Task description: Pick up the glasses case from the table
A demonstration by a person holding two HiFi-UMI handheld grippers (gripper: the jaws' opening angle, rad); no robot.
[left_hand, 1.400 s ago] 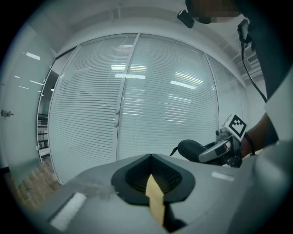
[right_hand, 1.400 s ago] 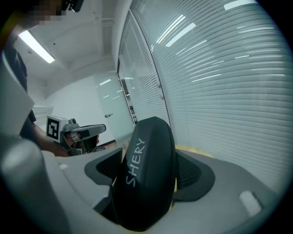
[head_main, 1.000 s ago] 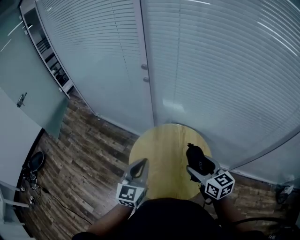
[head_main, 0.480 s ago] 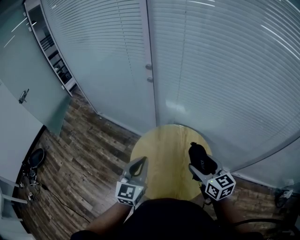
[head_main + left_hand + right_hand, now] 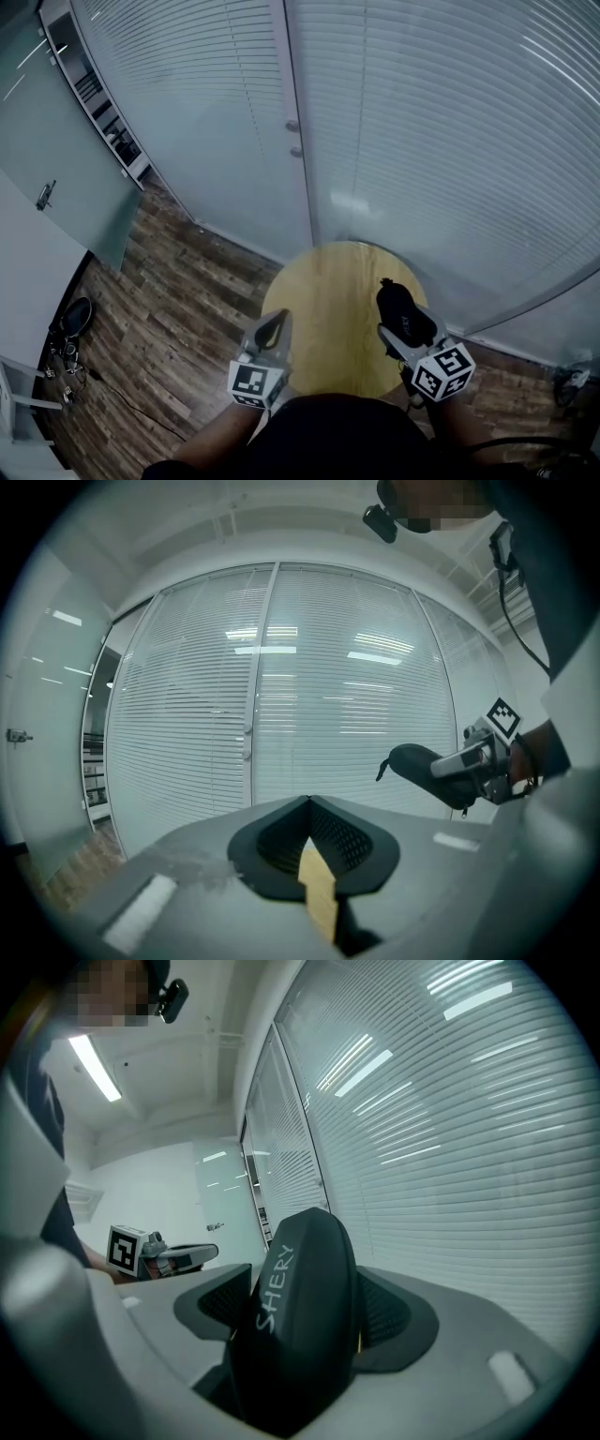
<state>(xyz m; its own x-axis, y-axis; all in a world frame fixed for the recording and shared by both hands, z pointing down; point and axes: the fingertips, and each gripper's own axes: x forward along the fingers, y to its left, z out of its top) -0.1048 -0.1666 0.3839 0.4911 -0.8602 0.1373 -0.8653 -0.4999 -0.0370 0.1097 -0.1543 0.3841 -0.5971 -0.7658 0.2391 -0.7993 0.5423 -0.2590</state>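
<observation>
Over the right edge of a round wooden worktop (image 5: 328,291), the right gripper (image 5: 400,325) holds the black glasses case (image 5: 395,302), its jaws closed on the case's two sides. The right gripper view shows the case (image 5: 292,1321) filling the space between the jaws, with pale lettering down its face and white blinds (image 5: 450,1147) behind it. Across the last second almost nothing has moved. The case stays clamped in the same grip, and it has drifted only slightly towards the worktop's right edge. From the left gripper view it appears raised, dark against the blinds, with no surface seen under it. The left gripper (image 5: 276,330) hangs over the worktop's near left edge, with wood floor (image 5: 178,300) beyond. Its jaws are together at the tips with nothing between them, and it has kept its place too. No other object shows on the worktop. Judging from this, the pick-up looks done or very nearly done, and the steady grip suggests the case is secure.
</observation>
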